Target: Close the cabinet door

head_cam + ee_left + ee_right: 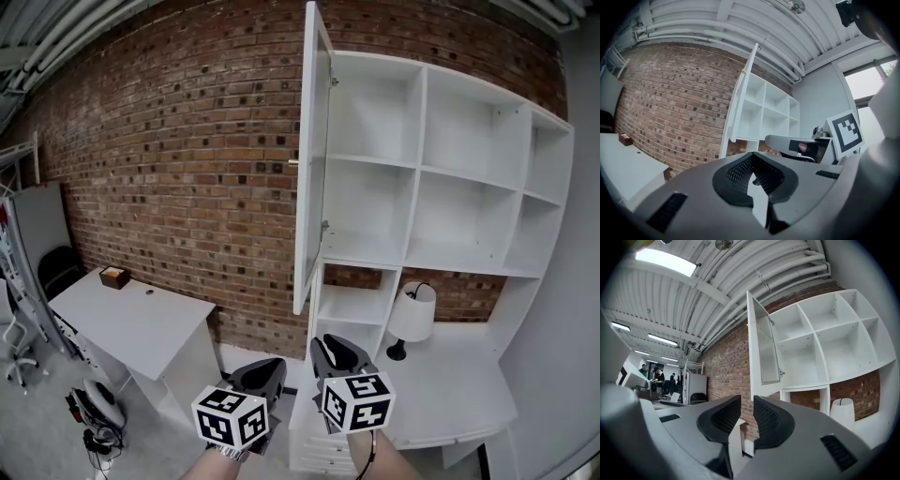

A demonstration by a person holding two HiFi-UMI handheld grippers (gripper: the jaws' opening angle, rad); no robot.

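The white cabinet door [311, 159] stands wide open, edge-on to me, hinged at the left side of the white shelf unit [422, 169]. A small handle [293, 162] sticks out on its left face. The door [740, 101] also shows in the left gripper view, and in the right gripper view the door [761, 348] shows its ribbed panel. Both grippers are low and short of the door, touching nothing. My left gripper [267, 367] [752, 171] has its pads together. My right gripper [336, 349] [746, 411] shows a narrow gap between its pads with nothing in it.
A white lamp [412, 319] stands on the white desk [450, 384] under the shelves. A white table [131, 319] with a small brown box [114, 277] sits at the left against the brick wall [187, 141]. People [656, 376] stand far off.
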